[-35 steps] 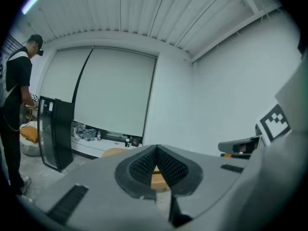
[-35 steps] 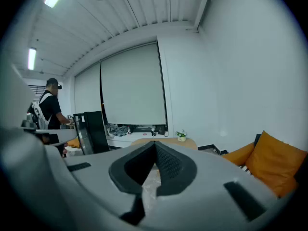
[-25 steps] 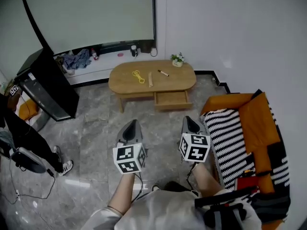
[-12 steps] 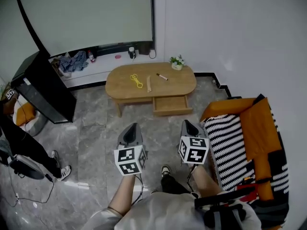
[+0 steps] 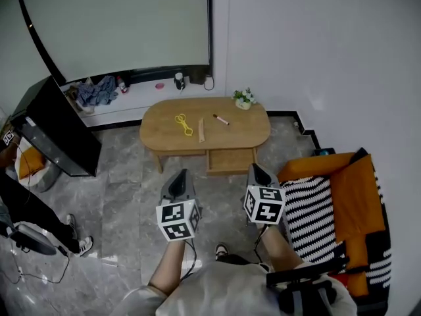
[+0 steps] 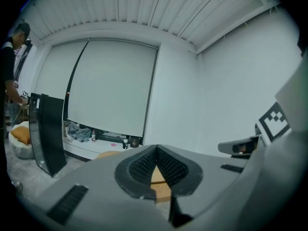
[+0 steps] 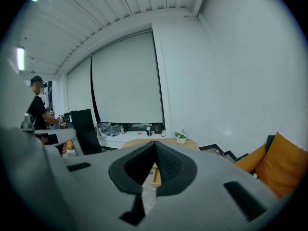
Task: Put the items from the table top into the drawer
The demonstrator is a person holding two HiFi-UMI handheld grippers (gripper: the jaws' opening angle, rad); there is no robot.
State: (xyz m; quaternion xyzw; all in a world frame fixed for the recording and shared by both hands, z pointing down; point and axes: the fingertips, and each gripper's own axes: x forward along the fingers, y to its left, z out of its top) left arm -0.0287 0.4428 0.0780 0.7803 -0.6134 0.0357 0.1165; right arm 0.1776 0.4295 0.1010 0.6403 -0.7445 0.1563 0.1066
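My left gripper and right gripper are closed, empty (table well ahead); I'd open before reaching the pen.

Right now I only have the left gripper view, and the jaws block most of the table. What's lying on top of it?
Observer: The head view shows three loose items on the table: a yellow loop, a pale stick and a pen.
Operator: Is the drawer open?
Observer: Yes. The drawer is pulled out under the table's near edge, below the stick and pen.
Operator: And the right gripper?
Observer: The right gripper is shut with nothing between its jaws. It is short of the table and level with yours.
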